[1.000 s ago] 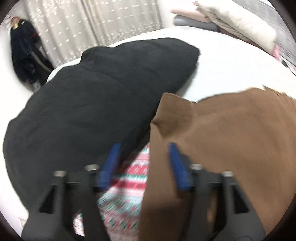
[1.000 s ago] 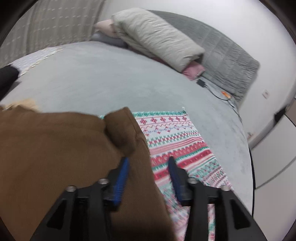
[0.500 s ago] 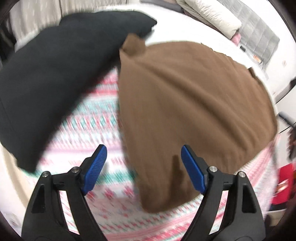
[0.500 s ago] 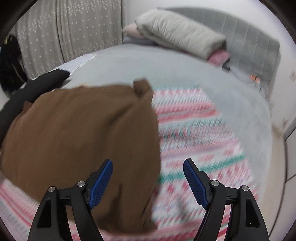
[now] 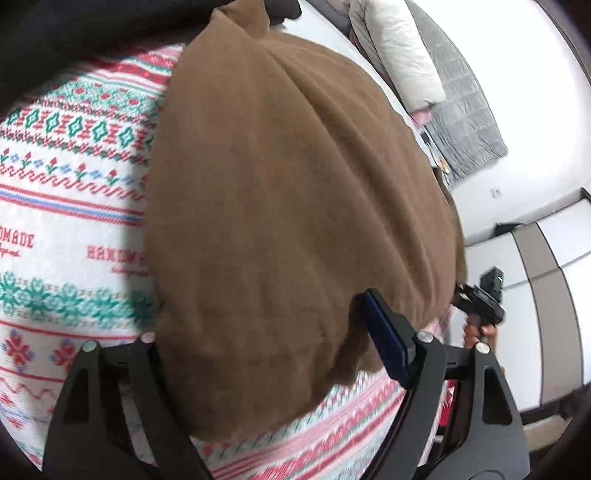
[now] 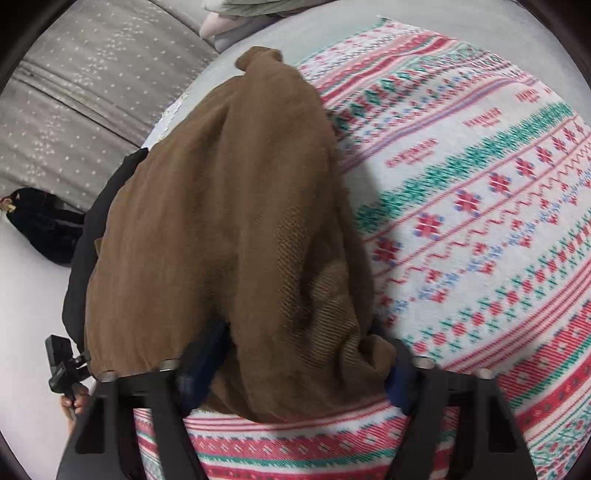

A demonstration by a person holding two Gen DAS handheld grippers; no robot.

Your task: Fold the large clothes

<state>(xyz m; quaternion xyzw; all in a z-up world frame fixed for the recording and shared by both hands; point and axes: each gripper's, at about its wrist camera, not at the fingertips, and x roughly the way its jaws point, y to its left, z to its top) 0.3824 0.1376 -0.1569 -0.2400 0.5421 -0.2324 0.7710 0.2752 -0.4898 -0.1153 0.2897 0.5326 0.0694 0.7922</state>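
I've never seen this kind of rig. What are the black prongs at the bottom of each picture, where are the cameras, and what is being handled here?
There is no robot. A person holds a two-fingered claw in each hand, and each claw carries a wide-angle camera that looks along its fingers. The black prongs with blue pads are those fingers. One picture comes from the left claw, the other from the right claw.

On the bed lies a patterned blanket, with a brown garment on top and a black garment beyond it.

Both claws have just been closing with the brown garment's near edge between their fingers. The right claw pinches a bunched fold. The cloth hides one finger of the left claw, so its grip is unclear.
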